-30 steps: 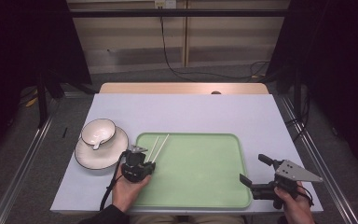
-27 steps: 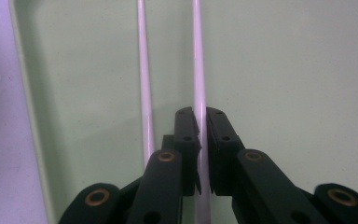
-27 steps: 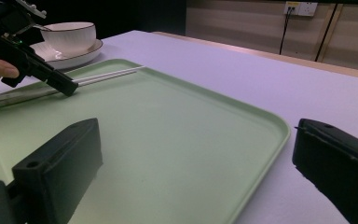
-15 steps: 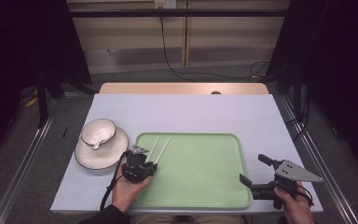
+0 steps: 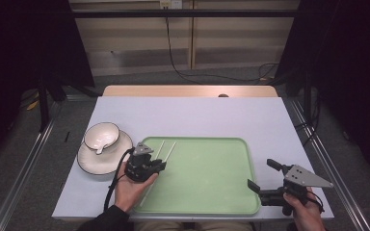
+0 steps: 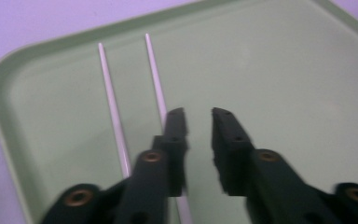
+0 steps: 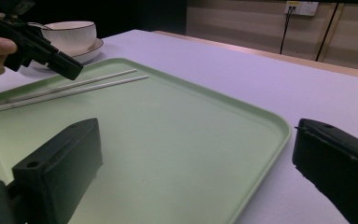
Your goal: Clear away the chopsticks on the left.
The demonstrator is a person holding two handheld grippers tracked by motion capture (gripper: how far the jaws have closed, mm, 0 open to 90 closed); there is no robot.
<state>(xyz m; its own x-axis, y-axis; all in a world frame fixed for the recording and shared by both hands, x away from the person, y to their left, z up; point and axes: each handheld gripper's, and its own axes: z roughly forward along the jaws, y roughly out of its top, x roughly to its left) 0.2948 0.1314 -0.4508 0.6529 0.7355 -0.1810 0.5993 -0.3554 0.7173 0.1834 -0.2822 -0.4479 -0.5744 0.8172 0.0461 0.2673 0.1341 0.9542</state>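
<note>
green tray [image 5: 207, 178], chopsticks [image 6: 114, 107] just left of narrowly open, closing left gripper [image 6: 198, 116]

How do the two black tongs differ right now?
The left tongs hover over the pale green plastic tray by the two thin white chopsticks; the right tongs sit at the tray's right edge. The left tongs' jaws stand narrowly apart with nothing between them and have just been closing; the right tongs gape wide. Both are black, hand-held and hold nothing.
</note>
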